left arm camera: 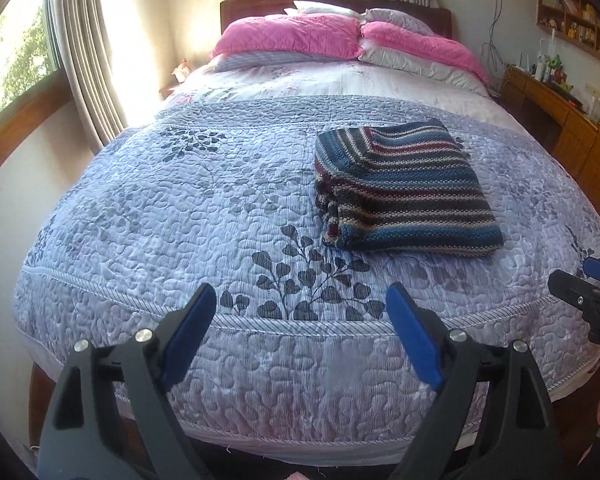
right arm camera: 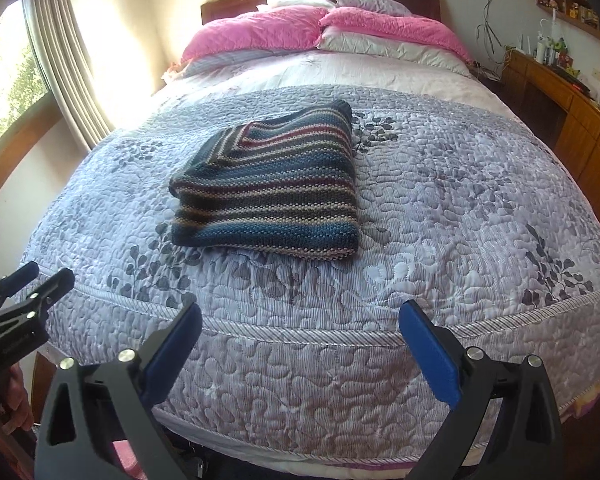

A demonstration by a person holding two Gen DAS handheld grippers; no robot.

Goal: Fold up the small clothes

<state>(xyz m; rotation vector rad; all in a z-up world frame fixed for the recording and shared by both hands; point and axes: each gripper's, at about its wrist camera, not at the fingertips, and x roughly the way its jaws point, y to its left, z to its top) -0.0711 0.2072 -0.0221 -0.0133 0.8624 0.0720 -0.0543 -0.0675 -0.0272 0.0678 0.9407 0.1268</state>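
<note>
A striped knit sweater (left arm camera: pixel 404 188) (right arm camera: pixel 272 196) lies folded into a compact rectangle on the lilac quilted bedspread (left arm camera: pixel 180 208) (right arm camera: pixel 460 208). My left gripper (left arm camera: pixel 300 304) hovers open over the foot edge of the bed, well short of the sweater, with nothing between its blue pads. My right gripper (right arm camera: pixel 300 320) is open too, also back at the foot edge with nothing in it. Each gripper shows in the other's view: the right gripper (left arm camera: pixel 580 280) at the right edge, the left gripper (right arm camera: pixel 40 276) at the left edge.
Pink pillows (left arm camera: pixel 292 34) (right arm camera: pixel 260 32) and a headboard stand at the far end. A wooden desk with shelves (left arm camera: pixel 556 96) (right arm camera: pixel 560 92) runs along the right wall. Curtains and a window (left arm camera: pixel 76 48) are on the left. A hand (right arm camera: pixel 16 400) holds the left gripper.
</note>
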